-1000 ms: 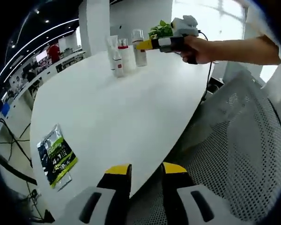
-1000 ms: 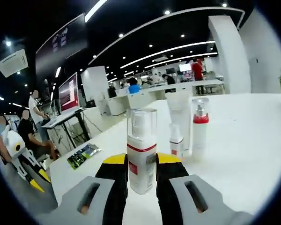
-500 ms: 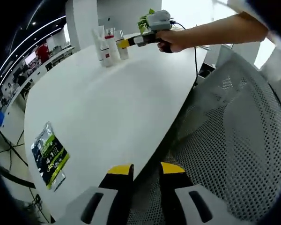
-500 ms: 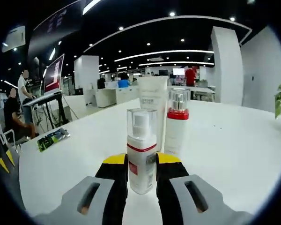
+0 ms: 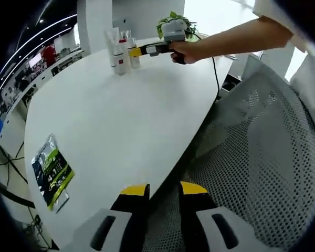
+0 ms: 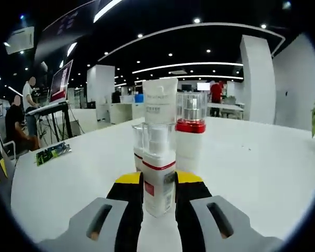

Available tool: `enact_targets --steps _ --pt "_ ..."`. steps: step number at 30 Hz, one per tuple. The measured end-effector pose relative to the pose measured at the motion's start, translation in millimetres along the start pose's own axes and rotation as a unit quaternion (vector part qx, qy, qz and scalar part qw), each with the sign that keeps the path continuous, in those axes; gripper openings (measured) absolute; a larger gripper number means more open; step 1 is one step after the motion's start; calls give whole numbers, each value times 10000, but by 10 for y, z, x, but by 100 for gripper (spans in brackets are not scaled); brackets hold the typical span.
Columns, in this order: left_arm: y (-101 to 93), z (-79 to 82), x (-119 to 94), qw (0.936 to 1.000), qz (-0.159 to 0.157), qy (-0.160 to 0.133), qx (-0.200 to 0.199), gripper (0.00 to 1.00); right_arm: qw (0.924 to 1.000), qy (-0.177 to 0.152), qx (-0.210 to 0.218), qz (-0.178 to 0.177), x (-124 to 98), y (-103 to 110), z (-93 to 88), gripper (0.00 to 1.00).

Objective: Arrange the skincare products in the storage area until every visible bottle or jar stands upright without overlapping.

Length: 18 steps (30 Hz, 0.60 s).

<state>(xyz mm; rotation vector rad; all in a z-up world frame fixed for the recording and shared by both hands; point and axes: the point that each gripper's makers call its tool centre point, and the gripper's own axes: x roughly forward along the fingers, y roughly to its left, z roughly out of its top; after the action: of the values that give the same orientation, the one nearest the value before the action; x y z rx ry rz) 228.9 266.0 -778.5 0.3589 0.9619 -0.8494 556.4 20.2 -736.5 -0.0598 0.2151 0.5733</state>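
Note:
In the right gripper view my right gripper [image 6: 158,185] is shut on a white bottle [image 6: 158,181] with a clear cap and a red band, held upright just above the white table [image 6: 262,173]. Close behind it stand a white tube [image 6: 160,102], a bottle with a red collar [image 6: 191,134] and a small clear-capped bottle [image 6: 137,144]. In the left gripper view the same group of bottles [image 5: 119,51] stands at the table's far end, with the right gripper [image 5: 135,51] and a person's hand [image 5: 181,51] against it. My left gripper [image 5: 163,191] hangs open over the near table edge, holding nothing.
A green packet [image 5: 50,173] lies near the table's left edge and is also visible in the right gripper view as a green packet [image 6: 50,152]. A grey mesh chair [image 5: 252,157] stands at the right of the table. A potted plant [image 5: 173,21] sits behind the bottles. People sit at desks far left.
My right gripper has carried the held bottle closer to the standing group, which now looms right behind it. The left gripper has barely moved.

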Motion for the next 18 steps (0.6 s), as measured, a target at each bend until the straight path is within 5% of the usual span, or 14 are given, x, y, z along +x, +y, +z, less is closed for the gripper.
enact_targets --steps 18 --pt "27 -59 22 9998 60 167 42 23 9994 -20 -321 81 52 -20 -58 20"
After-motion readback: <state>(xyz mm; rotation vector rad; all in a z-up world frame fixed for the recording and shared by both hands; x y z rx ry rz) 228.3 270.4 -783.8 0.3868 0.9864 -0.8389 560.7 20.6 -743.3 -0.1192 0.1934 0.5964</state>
